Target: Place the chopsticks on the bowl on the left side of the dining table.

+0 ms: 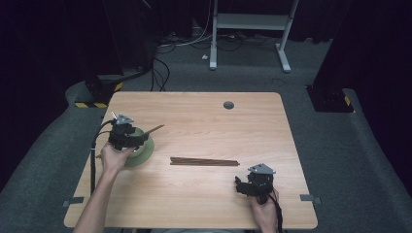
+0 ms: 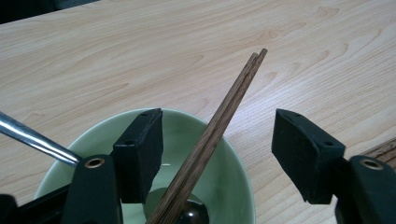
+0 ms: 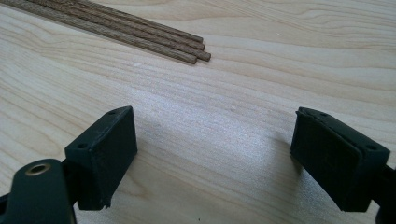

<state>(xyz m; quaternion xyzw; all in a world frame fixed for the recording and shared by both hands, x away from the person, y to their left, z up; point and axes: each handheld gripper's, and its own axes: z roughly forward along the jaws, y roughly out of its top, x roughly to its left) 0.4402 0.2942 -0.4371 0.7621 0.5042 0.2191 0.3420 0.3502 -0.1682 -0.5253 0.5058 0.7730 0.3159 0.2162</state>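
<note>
Hovering over the green bowl [image 1: 142, 151] at the table's [image 1: 204, 116] left side, the left gripper [image 2: 217, 149] had its jaws spread wide, nothing pinched between them. A pair of chopsticks [image 2: 219, 121] leaned in the bowl, lower ends down inside it near something dark and round, the upper ends slanting out past the rim over the wood. In the left gripper view the sticks passed between the two jaws, closer to the one on the left, and neither pad pressed on them, so they stood free. A shiny metal handle [image 2: 35, 140] came in from the left edge of that view toward the bowl; what it belonged to I couldn't tell.

Over on the right, near the front edge, the right gripper [image 3: 215, 154] hung low above bare wood, jaws wide apart too, holding nothing. Well ahead of it lay the loose bundle of sticks [image 1: 204, 161], flat in the middle of the table, their ends lined up side by side, apart from the bowl and apart from both grippers.

A small dark disc [image 1: 228, 105] sat near the far edge.
</note>
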